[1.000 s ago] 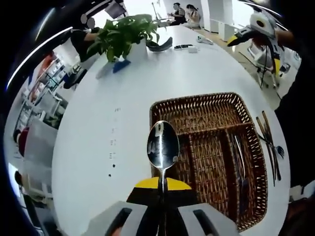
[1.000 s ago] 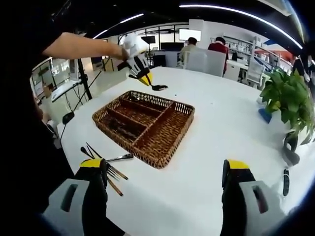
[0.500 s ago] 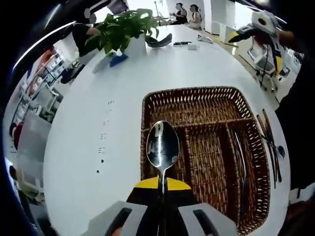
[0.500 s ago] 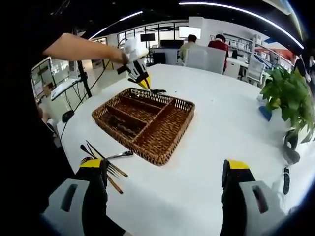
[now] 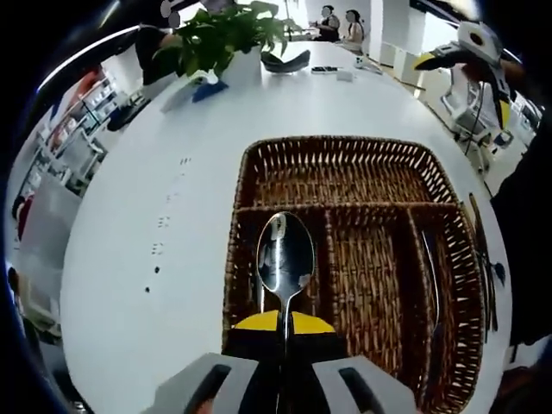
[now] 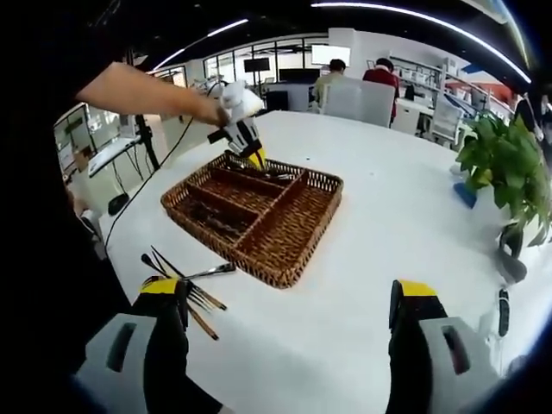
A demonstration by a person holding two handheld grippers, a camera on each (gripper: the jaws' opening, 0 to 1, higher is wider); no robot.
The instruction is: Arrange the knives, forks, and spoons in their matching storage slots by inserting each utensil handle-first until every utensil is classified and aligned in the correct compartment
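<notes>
My left gripper (image 5: 285, 328) is shut on the handle of a steel spoon (image 5: 285, 257), bowl forward, above the near-left compartment of a wicker basket (image 5: 341, 143). A knife (image 5: 432, 278) lies in the basket's narrow right compartment. Loose dark-handled forks and knives (image 5: 483, 269) lie on the white table beside the basket. In the right gripper view, the left gripper (image 6: 241, 132), held by a hand, tips the spoon (image 6: 272, 176) over the basket's (image 6: 278, 274) far edge. My right gripper (image 6: 289, 321) is open and holds nothing, and the loose utensils (image 6: 188, 286) lie by its left finger (image 6: 164, 323).
A potted plant (image 5: 220, 39) stands at the table's far end, with a blue item and small devices near it. The same plant (image 6: 507, 177) is at the right. People sit at desks beyond the table. Bare white tabletop (image 6: 388, 216) surrounds the basket.
My left gripper has carried the spoon further over the basket and lower, so the basket looms larger. The right gripper has stayed where it was, still open.
</notes>
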